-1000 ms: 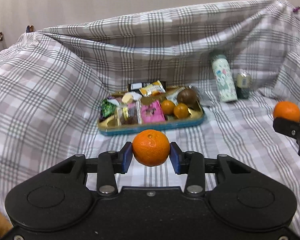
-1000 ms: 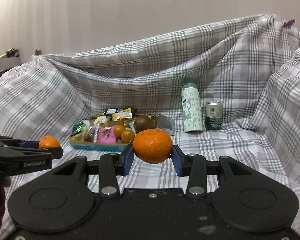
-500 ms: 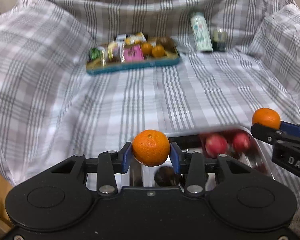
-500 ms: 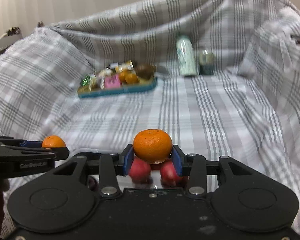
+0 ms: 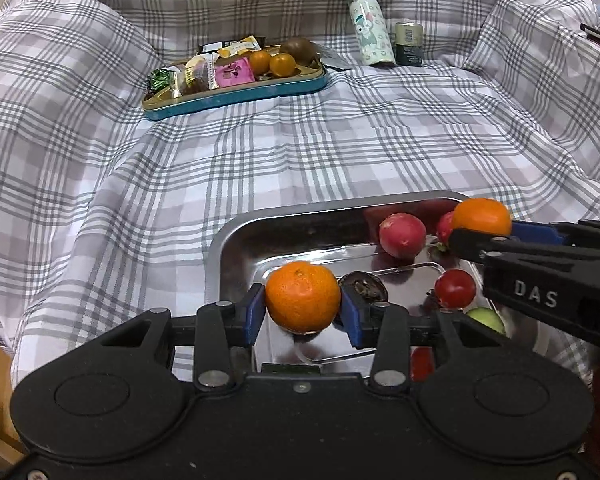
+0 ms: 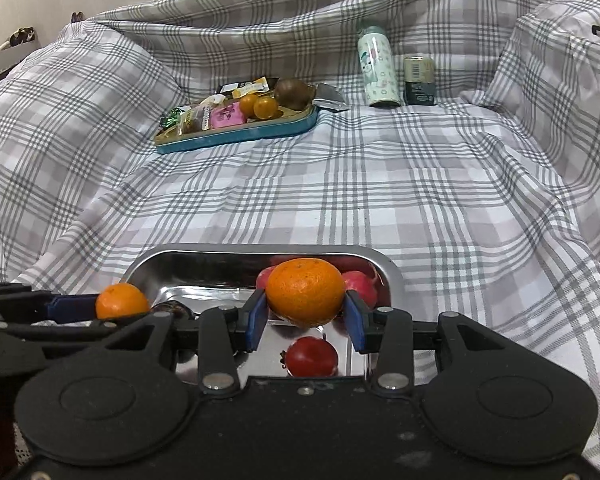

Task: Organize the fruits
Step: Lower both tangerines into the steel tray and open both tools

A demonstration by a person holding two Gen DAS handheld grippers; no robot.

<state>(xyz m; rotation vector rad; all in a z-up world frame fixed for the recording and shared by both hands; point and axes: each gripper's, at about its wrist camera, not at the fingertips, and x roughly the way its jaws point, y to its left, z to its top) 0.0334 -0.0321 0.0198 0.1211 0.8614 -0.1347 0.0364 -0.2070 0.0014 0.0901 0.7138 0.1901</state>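
Left gripper point(image 5: 302, 312): you clamped a mandarin point(image 5: 302, 297) above the steel tray point(image 5: 236, 240).
Right gripper point(image 6: 306, 320): you pinched another orange point(image 6: 306, 291) over red fruit point(image 6: 312, 357).
Beyond: teal snack tray point(image 6: 236, 136), bottle point(image 6: 378, 70) and can point(image 6: 419, 80) stood well apart on plaid cloth point(image 6: 380, 184).
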